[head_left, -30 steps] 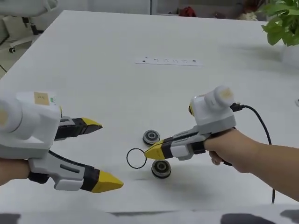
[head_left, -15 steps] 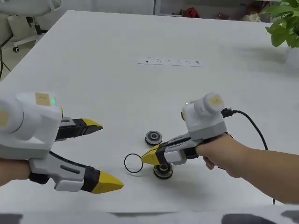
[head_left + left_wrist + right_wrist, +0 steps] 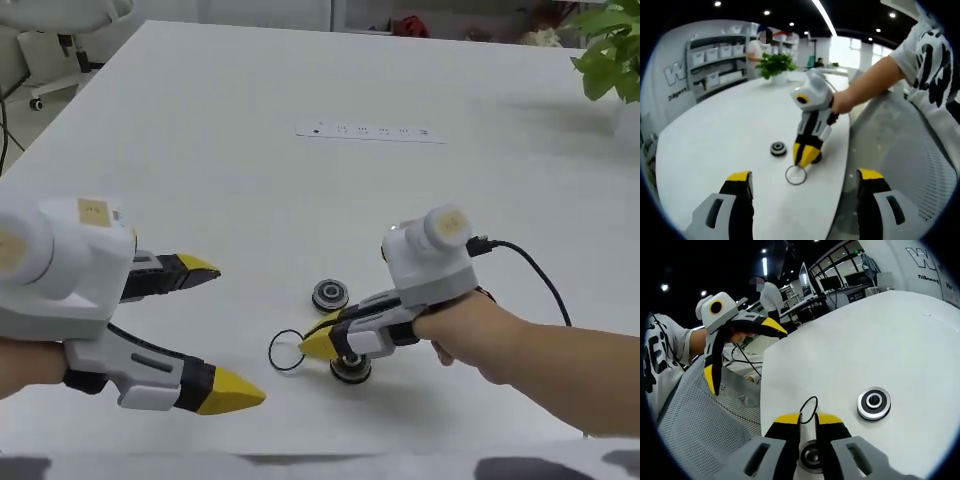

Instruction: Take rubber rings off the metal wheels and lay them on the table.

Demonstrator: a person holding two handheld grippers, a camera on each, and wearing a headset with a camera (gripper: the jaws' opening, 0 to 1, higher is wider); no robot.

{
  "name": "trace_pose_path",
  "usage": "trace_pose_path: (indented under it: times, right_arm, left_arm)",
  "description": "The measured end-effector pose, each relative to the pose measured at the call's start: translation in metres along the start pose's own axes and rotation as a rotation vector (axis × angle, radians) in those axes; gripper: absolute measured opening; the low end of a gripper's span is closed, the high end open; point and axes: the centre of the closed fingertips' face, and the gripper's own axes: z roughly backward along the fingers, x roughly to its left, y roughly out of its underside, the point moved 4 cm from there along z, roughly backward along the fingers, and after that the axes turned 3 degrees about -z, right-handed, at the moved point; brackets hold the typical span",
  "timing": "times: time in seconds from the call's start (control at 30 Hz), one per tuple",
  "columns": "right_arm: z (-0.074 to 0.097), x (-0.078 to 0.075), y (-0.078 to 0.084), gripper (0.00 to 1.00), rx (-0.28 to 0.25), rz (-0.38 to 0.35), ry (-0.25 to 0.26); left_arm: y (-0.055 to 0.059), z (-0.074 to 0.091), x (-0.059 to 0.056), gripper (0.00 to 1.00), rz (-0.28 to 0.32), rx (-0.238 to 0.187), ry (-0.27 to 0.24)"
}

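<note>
Two hand-held grippers work over a white table (image 3: 300, 180). The right gripper (image 3: 316, 346) has its yellow jaws drawn almost together, with a slim gap left. The rubber ring (image 3: 272, 353) lies flat straight ahead of its tips, with its near edge in that gap. I cannot tell whether it is pinched. One metal wheel (image 3: 350, 369) sits beneath those jaws. A second wheel (image 3: 330, 294) lies ahead, off to their right. The left gripper (image 3: 229, 333) hangs wide open and empty, farther from the ring.

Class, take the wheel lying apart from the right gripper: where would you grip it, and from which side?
I'd pinch the far wheel across its dark outer rim, from straight above: it lies flat on the table, so its rim is free all round.
</note>
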Motion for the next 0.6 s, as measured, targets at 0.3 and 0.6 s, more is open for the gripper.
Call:
trace_pose_path:
  times: [0.3,0.6]
  right_arm:
    - [0.007,0.0,-0.007,0.19,-0.028,0.019,0.012]
    - [0.022,0.003,-0.015,0.23,-0.071,0.033,0.013]
  left_arm:
    - [-0.003,-0.002,0.003,0.86,-0.005,-0.003,0.0]
    - [-0.008,-0.006,0.006,0.84,-0.016,-0.006,0.003]
